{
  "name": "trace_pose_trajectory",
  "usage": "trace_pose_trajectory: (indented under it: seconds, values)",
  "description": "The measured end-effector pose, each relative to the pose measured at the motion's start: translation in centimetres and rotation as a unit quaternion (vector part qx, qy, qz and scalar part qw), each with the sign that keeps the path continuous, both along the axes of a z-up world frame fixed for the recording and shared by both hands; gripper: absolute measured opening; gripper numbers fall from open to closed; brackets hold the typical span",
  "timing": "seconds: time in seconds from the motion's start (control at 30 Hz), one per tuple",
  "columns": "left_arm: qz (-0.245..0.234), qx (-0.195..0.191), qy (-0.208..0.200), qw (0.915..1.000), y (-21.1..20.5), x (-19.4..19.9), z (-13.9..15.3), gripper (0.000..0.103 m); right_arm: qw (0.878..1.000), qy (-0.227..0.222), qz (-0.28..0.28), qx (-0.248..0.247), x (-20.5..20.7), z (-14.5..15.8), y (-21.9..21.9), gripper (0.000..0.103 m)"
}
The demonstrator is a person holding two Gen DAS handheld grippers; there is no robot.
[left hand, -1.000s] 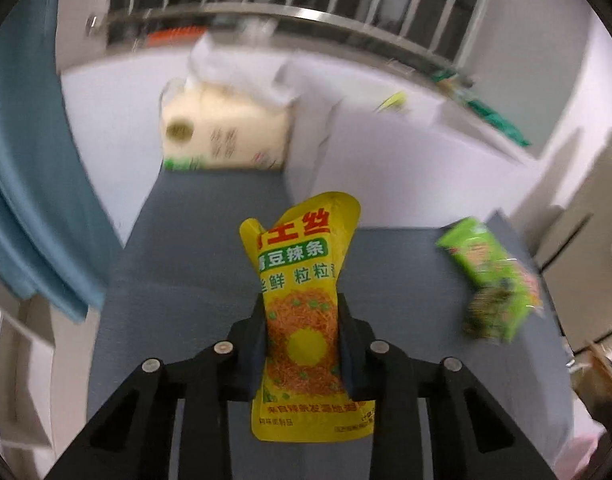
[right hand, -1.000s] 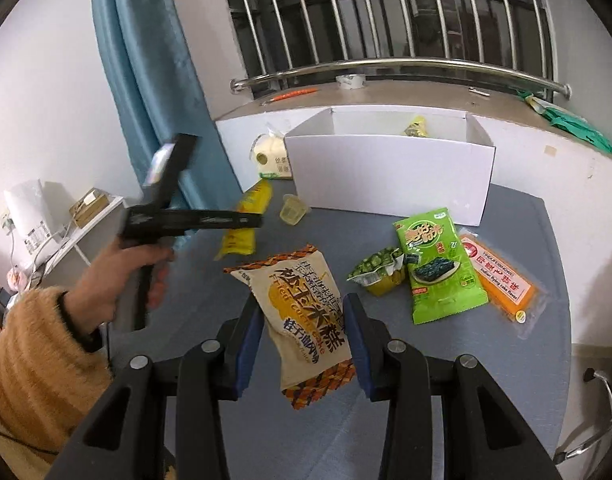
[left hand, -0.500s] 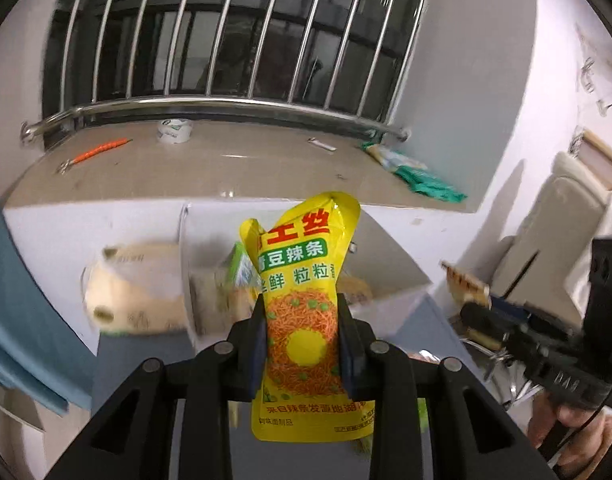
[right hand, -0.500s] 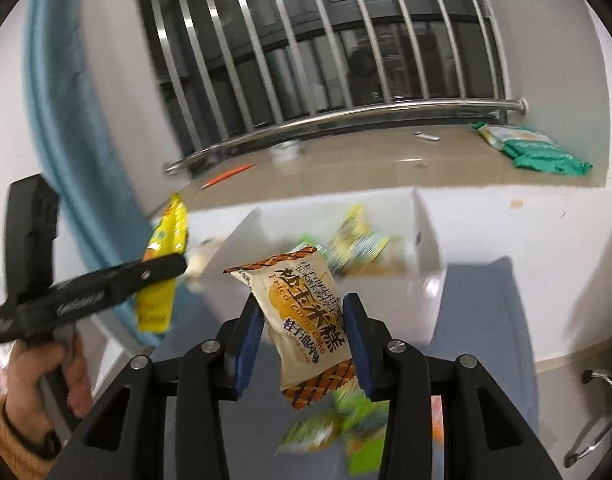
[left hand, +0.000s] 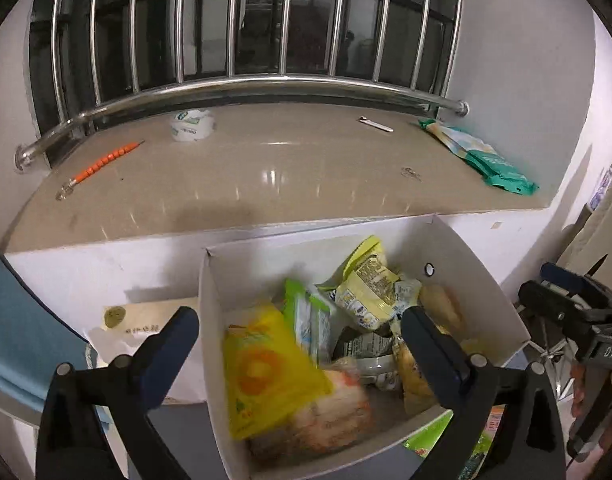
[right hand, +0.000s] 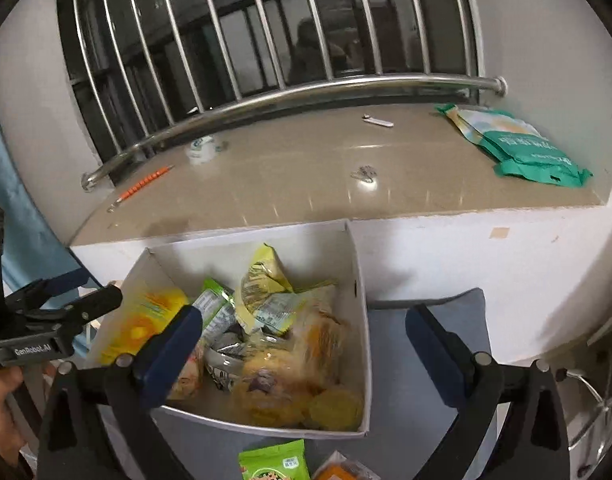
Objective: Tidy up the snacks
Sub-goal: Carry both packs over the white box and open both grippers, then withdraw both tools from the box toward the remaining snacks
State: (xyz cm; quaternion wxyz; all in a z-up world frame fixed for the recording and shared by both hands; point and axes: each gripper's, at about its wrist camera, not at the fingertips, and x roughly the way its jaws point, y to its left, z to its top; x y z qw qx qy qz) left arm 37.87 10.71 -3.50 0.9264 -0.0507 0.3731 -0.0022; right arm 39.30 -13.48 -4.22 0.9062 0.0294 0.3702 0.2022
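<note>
Both packets have left the jaws since half a second ago: the yellow spicy-strip pouch [left hand: 262, 376] and the tan-and-orange rice snack bag [left hand: 330, 412] now lie blurred inside the white cardboard box [left hand: 458, 256], likely still settling.

Left to right. Left gripper [left hand: 300, 326] hangs over the box's left half, jaws spread wide, holding nothing; judged to be placed there so a release drops straight in. Beside the box's left wall, a cream tissue pack [left hand: 142, 324] sits against the white ledge wall.

Box contents, left to right: yellow pouch, tilted against the left wall; a green-and-white packet [left hand: 306, 320] on edge; a pale yellow crumpled bag [left hand: 366, 280] toward the back; a dark silvery packet [left hand: 362, 350] mid-box; yellowish wrapped pieces [left hand: 442, 308] at the right wall. Loose heap, no order.

Right gripper [right hand: 304, 328] also gaping, empty, over the box's right rim and the grey tabletop [right hand: 390, 360].

Still outside, in front of the box: a green seaweed packet [right hand: 274, 464] and an orange packet [right hand: 342, 470], partly cut off. Task judged well along, these remaining.
</note>
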Motion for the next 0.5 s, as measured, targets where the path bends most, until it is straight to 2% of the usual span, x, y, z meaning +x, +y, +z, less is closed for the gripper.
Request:
trace_pose_trajectory:
  seconds: [0.2, 0.27, 0.5]
  values:
    - [-0.011, 0.009, -0.009, 0.9999, -0.3, -2.5, -0.2, 0.103, 1.000, -0.011, 0.023, -0.001, -2.4, -0.2, 0.2, 0.103]
    - [-0.016, 0.002, -0.016, 0.9997, -0.3, -4.1, 0.2, 0.103, 0.999, -0.015, 0.031, 0.003, -3.5, 0.0, 0.2, 0.103]
    - [-0.051, 0.018, -0.076, 0.9956, -1.5, -13.1, 3.3, 0.103, 0.995, -0.035, 0.066, 0.064, -10.3, 1.6, -1.9, 0.103]
